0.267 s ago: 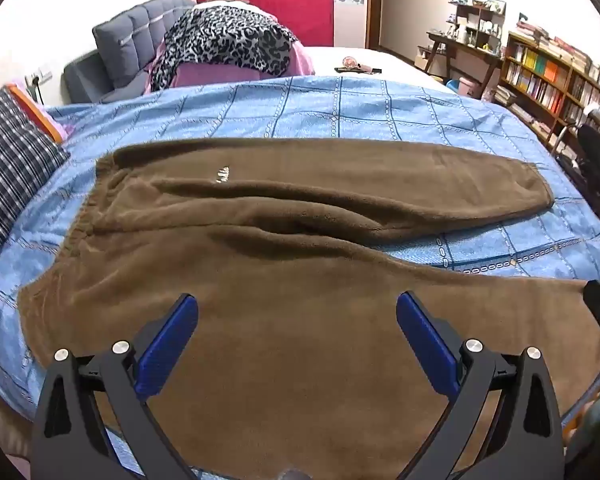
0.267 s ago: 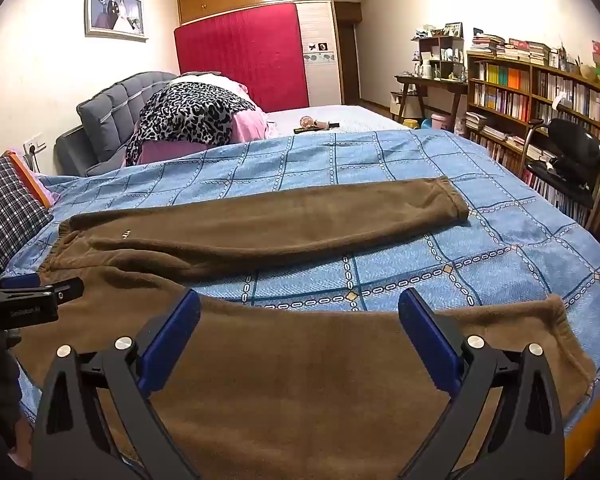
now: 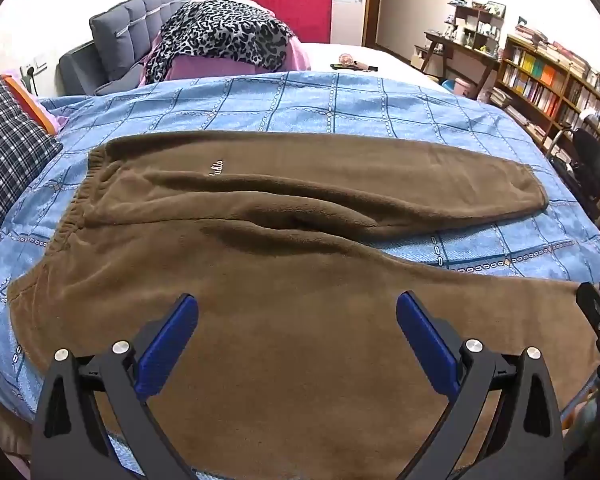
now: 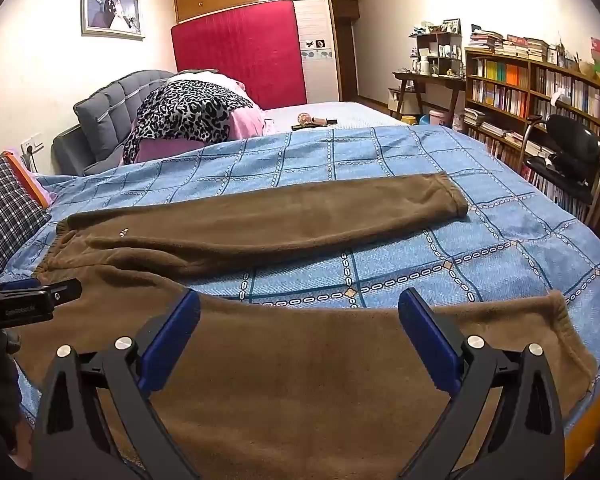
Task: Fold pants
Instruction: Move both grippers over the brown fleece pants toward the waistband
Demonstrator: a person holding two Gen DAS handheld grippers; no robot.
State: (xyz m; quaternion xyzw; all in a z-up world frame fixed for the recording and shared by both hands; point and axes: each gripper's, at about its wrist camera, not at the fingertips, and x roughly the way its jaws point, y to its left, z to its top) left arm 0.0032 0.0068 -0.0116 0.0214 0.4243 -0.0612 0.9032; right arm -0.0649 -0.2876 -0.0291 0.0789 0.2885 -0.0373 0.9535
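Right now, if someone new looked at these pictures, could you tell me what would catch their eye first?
First, the brown fleece pants spread flat across the blue checked bedspread, waistband to the left and the two legs parted. Next, the open left gripper and open right gripper, each over the near leg. Behind, a leopard-print blanket lies heaped by the grey headboard.

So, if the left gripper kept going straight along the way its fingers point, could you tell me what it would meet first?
Most likely the near leg of the brown fleece pants, which fills the gap between the open left gripper fingers; depth is unclear.
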